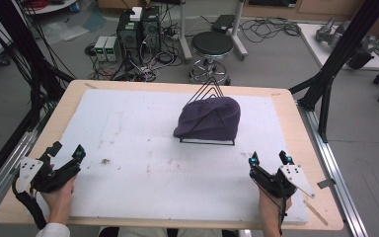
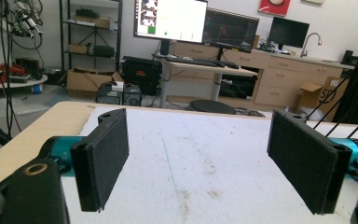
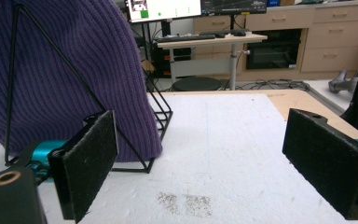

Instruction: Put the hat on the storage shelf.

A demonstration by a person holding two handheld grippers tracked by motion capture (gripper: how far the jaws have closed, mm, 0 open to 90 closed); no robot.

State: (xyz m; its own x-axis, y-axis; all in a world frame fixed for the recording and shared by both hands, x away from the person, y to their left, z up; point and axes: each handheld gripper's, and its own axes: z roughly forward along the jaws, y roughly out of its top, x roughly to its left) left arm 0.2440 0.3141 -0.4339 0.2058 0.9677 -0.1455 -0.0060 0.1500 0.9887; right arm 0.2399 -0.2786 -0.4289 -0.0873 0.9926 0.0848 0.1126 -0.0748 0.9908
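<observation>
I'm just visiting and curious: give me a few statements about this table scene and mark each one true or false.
1. The purple knitted hat is draped over a black wire stand. True.
2. The left gripper is clamped on the hat. False: its jaws stand wide open with nothing between them, near the table's front left corner, well apart from the hat.
3. The right gripper is open. True: in the right gripper view, bare white sheet shows between its jaws.
4. The hat lies flat on the white sheet. False: it sits raised on the stand.
5. The hat is nearer the left gripper than the right one. False: it stands right of centre, closer to the right gripper.
</observation>
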